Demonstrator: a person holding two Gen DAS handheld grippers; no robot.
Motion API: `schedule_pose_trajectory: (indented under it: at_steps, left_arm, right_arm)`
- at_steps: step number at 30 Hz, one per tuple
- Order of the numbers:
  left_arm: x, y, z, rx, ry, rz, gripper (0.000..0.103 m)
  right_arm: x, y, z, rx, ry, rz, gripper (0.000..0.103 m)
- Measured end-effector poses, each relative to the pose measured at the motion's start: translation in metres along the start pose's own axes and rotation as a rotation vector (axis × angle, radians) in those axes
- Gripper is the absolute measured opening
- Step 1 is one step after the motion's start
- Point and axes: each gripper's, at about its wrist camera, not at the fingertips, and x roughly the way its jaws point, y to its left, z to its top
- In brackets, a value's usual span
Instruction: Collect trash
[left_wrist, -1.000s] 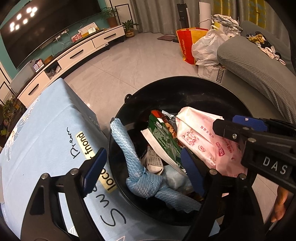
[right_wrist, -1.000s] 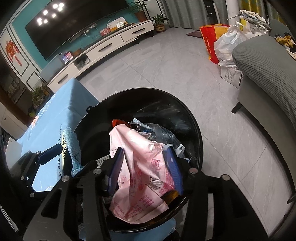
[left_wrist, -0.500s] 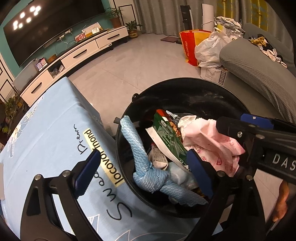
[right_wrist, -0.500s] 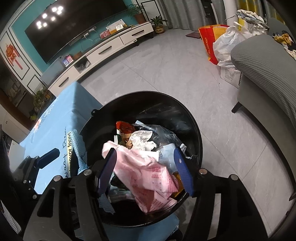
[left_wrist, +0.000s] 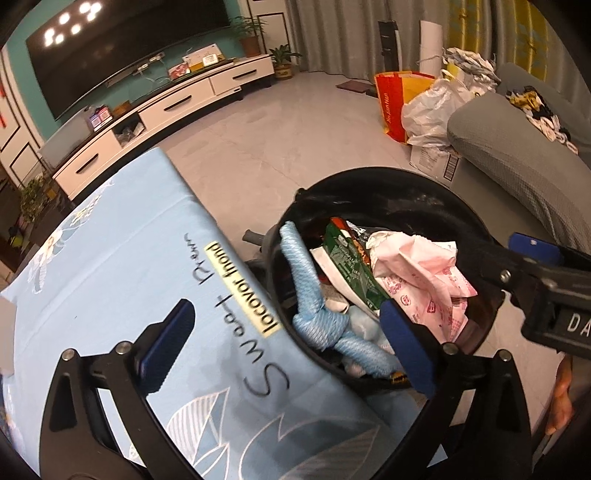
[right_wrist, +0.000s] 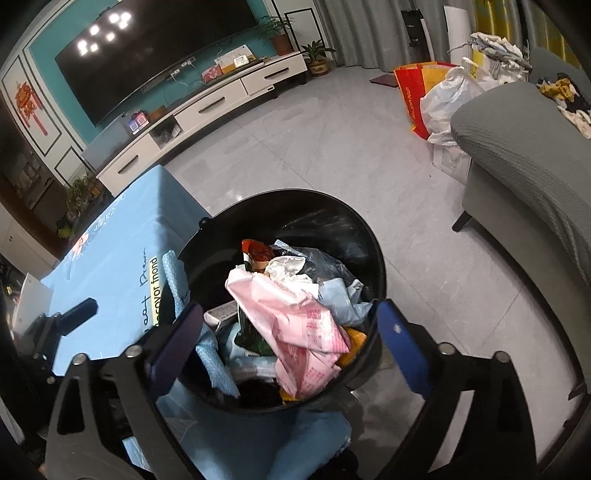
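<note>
Pink bag (right_wrist: 295, 325) dropped, claws (right_wrist: 291, 343) opening, bin (right_wrist: 317, 206) brimful

Blue-clothed table (left_wrist: 110, 266); bin (right_wrist: 332, 210) beside

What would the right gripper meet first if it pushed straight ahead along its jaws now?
Most likely the pink plastic bag lying on top of the trash in the black bin. The right gripper is opening with nothing clamped; depth is uncertain.
</note>
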Motion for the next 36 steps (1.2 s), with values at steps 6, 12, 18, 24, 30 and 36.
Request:
schedule_pose_trajectory:
  at_steps: [6,12,18,24,30,36]
  left_arm:
    - [-0.031,0.011,-0.007,-0.035,-0.002,0.009,0.100]
    - [-0.077,0.020,-0.018,-0.099,-0.020,-0.033,0.100]
    - [-0.109,0.021,-0.034,-0.147,0.023,-0.012,0.100]
    - [-0.142,0.029,-0.053,-0.193,-0.003,-0.041,0.100]
    - [-0.169,0.033,-0.062,-0.202,-0.042,-0.001,0.100]
    - [-0.183,0.037,-0.070,-0.225,-0.062,0.027,0.100]
  right_arm:
    - [-0.030,0.004,-0.006,-0.033,-0.027,-0.037,0.100]
    - [-0.065,0.014,-0.015,-0.086,-0.062,-0.055,0.100]
    - [-0.088,0.027,-0.027,-0.128,-0.072,-0.049,0.100]
    - [-0.103,0.041,-0.039,-0.175,-0.067,-0.043,0.100]
    - [-0.116,0.050,-0.049,-0.197,-0.078,-0.033,0.100]
    - [-0.126,0.063,-0.054,-0.232,-0.096,-0.034,0.100]
